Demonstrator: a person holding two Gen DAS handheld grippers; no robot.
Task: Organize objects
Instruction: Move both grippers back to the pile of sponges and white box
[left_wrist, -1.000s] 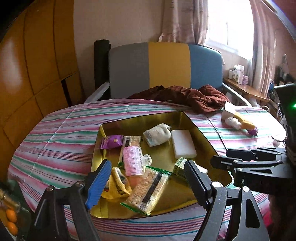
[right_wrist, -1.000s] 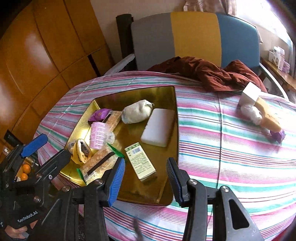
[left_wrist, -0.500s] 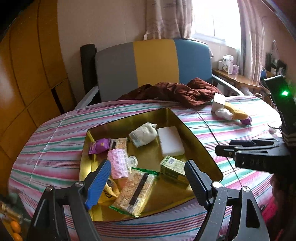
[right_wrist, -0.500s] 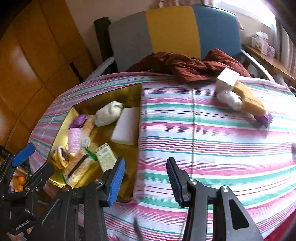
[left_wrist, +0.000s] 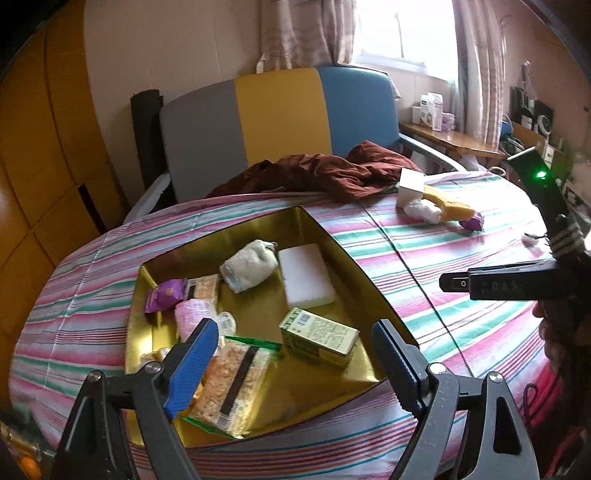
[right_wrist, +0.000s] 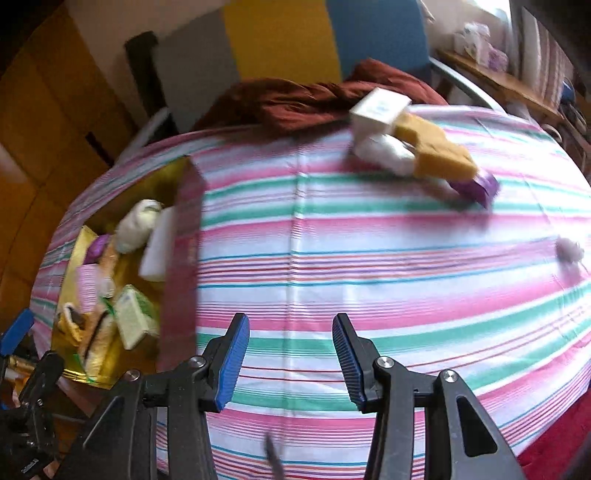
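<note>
Over the tabletop's (right_wrist: 369, 258) left side, the left tool (left_wrist: 295, 365) hovers above the gold tray (left_wrist: 354, 266), jaws opening, nothing between them. Toward the middle, the right tool (right_wrist: 291, 358) hangs apart and empty, the white box (right_wrist: 376, 110) near the far edge.

left claw (left_wrist: 291, 363): black frame, blue ribbed pads, silver screws | right claw (right_wrist: 291, 360): same, slightly blurred
</note>
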